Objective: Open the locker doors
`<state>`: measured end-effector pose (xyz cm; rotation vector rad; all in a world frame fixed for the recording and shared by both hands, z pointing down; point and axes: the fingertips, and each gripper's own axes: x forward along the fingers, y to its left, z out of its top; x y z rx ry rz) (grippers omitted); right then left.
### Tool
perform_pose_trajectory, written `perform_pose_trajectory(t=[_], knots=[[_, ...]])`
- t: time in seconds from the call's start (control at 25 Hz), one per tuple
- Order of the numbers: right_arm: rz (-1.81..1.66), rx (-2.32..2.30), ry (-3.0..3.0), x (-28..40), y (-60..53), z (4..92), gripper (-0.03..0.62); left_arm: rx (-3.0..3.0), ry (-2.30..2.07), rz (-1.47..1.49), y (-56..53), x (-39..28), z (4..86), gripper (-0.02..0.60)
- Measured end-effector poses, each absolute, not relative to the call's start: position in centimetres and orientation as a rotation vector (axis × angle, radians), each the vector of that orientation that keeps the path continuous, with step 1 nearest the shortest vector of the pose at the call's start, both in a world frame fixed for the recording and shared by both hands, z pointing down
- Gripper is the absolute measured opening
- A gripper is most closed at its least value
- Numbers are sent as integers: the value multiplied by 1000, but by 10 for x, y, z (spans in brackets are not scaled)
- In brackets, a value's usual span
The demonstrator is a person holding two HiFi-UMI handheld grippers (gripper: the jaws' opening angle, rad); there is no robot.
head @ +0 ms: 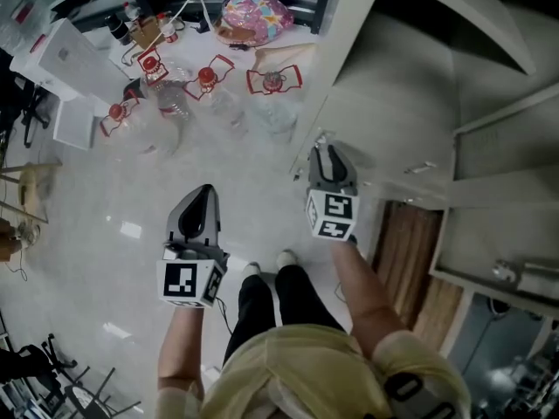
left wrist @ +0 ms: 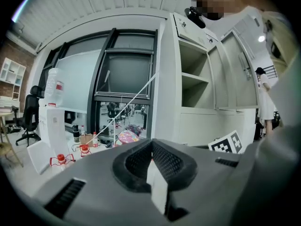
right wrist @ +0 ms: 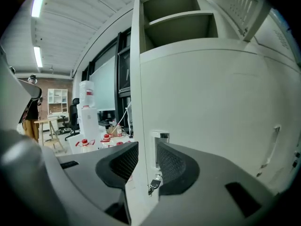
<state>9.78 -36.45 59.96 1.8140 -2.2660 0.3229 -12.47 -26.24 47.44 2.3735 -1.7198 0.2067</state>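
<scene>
Right claw [right wrist: 146,158] has its jaws apart, straddling the locker [right wrist: 202,74] edge. Above it the upper compartment [right wrist: 181,13] already stands open. Ahead, the lower door [right wrist: 216,126] is shut, with its latch [right wrist: 161,136] just past the jaws. Left claw [left wrist: 151,166]: jaws together, empty.

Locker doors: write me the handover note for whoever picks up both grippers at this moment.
Left gripper: shut, empty, away from the locker.
Right gripper: open, jaws either side of the lower door edge by its chrome latch; no visible clamp.
Done: upper compartment stands open.
To do: lower door is shut; probably grip at the latch and swing it out.
</scene>
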Motion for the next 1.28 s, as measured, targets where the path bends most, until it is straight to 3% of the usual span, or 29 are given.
perform_pose_trajectory(t=[0.76,1.28], knots=[[324,1793,-2231,80,-405,621,123,2333,-1672,230,-277,-120,505,3],[375,1770,-2215,73,-360,623,123,2397,-1596,233,-259,-111,501,3]])
